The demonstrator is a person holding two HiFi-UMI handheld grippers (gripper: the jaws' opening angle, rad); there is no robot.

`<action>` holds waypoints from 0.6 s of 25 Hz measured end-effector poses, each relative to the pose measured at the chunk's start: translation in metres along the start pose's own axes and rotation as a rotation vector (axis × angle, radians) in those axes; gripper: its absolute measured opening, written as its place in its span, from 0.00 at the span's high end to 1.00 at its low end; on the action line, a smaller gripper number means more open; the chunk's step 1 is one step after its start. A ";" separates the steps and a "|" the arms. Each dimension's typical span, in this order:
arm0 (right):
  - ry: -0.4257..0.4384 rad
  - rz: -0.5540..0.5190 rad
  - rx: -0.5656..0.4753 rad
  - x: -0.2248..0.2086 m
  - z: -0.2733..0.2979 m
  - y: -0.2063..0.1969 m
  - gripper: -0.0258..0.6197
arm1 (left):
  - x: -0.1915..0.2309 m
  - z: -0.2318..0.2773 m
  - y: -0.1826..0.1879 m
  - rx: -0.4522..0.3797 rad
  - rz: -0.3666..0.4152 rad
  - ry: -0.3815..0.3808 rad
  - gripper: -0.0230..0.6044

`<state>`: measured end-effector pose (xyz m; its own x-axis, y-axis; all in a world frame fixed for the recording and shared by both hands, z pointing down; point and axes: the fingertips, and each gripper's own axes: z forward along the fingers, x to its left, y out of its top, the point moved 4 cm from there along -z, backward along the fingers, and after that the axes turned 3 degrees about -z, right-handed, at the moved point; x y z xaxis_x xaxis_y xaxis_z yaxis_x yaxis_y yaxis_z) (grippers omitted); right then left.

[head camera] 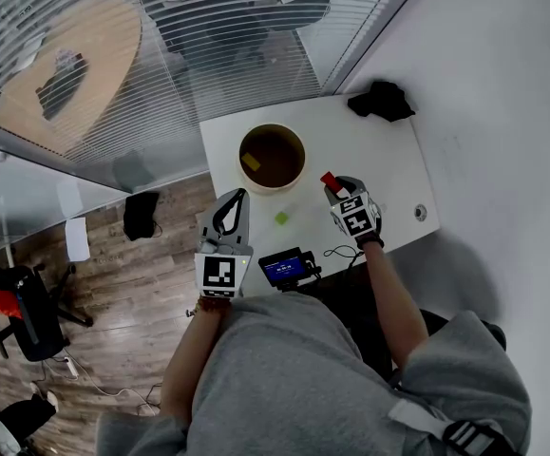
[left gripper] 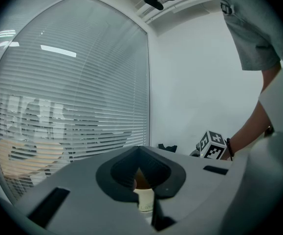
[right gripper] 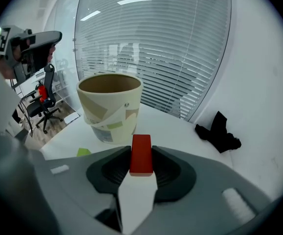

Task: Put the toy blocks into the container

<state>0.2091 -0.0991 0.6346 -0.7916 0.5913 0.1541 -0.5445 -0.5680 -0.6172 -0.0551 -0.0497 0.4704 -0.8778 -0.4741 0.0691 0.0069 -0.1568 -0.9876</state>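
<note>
Toy blocks lay in three places. On the left, the left gripper (head camera: 235, 207) hung level at the counter (head camera: 388, 160) edge, its jaws closed tip to tip with nothing between them. Just ahead of those jaws and a little to their right stood the paper tub (head camera: 273, 188), with a yellow block (head camera: 250, 161) already at its bottom. A green block (head camera: 281, 218) lay loose on the counter between the two pairs of jaws, just short of the tub. Further right, the right gripper (head camera: 334, 188) pointed steeply down, its jaws partly closed and pressed on both sides of a red block (head camera: 329, 180), which stood clear of the counter. The tub was ahead of these jaws and to their left, and a black cloth (head camera: 381, 101) lay well beyond them to the right.

The step in hand looked like carrying the red block to the tub. Next, the right jaws would need to travel left over the rim and open there. The green block was left to collect.
</note>
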 end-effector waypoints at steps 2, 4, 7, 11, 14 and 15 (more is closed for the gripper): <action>-0.015 0.008 -0.014 -0.002 -0.003 0.006 0.74 | -0.001 -0.001 -0.002 0.000 0.006 0.000 0.95; -0.025 0.009 -0.034 -0.005 -0.005 0.013 0.74 | -0.002 -0.001 -0.003 -0.001 0.007 -0.002 0.95; -0.038 0.014 -0.070 -0.010 -0.009 0.027 0.74 | -0.001 0.000 -0.003 0.001 0.009 -0.002 0.95; -0.055 0.019 -0.113 -0.013 -0.017 0.047 0.74 | 0.002 -0.002 -0.003 0.006 0.009 0.002 0.95; -0.077 0.005 -0.133 -0.016 -0.020 0.055 0.74 | 0.001 -0.005 -0.005 0.010 0.007 0.003 0.95; -0.083 0.003 -0.141 -0.016 -0.022 0.057 0.74 | 0.001 -0.006 -0.006 0.011 0.007 0.003 0.95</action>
<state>0.1965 -0.1280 0.5800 -0.8165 0.5370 0.2118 -0.5024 -0.4803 -0.7190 -0.0586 -0.0444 0.4751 -0.8793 -0.4723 0.0618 0.0182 -0.1630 -0.9865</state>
